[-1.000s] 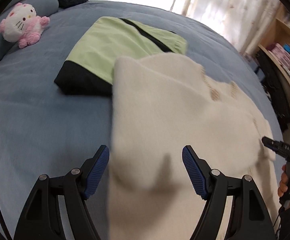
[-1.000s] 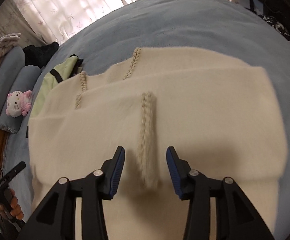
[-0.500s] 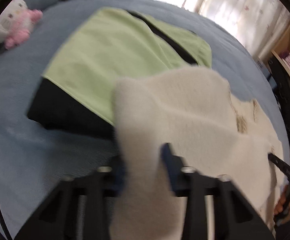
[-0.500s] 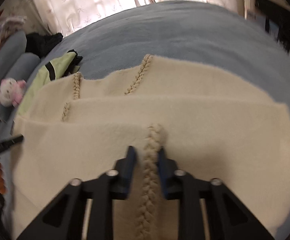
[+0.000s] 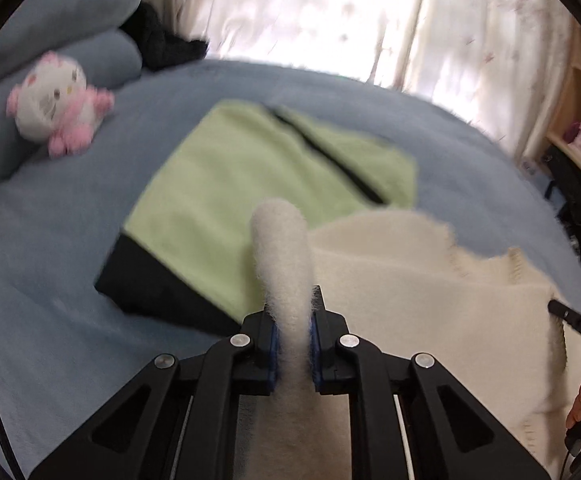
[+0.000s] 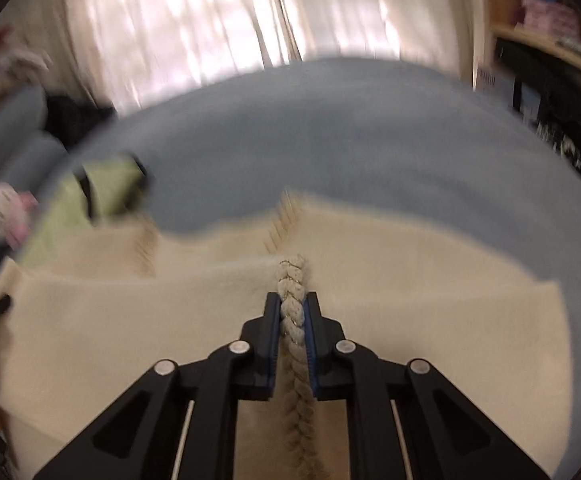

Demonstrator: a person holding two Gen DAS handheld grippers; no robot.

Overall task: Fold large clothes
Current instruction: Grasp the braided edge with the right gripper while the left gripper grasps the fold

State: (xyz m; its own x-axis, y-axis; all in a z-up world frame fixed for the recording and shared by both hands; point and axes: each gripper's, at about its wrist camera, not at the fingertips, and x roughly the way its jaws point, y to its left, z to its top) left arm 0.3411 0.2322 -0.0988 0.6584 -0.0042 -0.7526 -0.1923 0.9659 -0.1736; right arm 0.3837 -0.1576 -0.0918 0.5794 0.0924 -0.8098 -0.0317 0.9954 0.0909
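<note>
— Both grippers have closed since a second ago?
— Yes. On the blue bed (image 5: 50, 288), the cream sweater (image 6: 430, 300) lies at the near edge; the left gripper (image 5: 292, 334) jaws pinch a raised fold, the right gripper (image 6: 293, 332) jaws are closing on its braided trim (image 6: 292, 308).
— Anything beside it?
— A folded green garment (image 5: 230, 184), then a plush toy (image 5: 56, 104).
</note>
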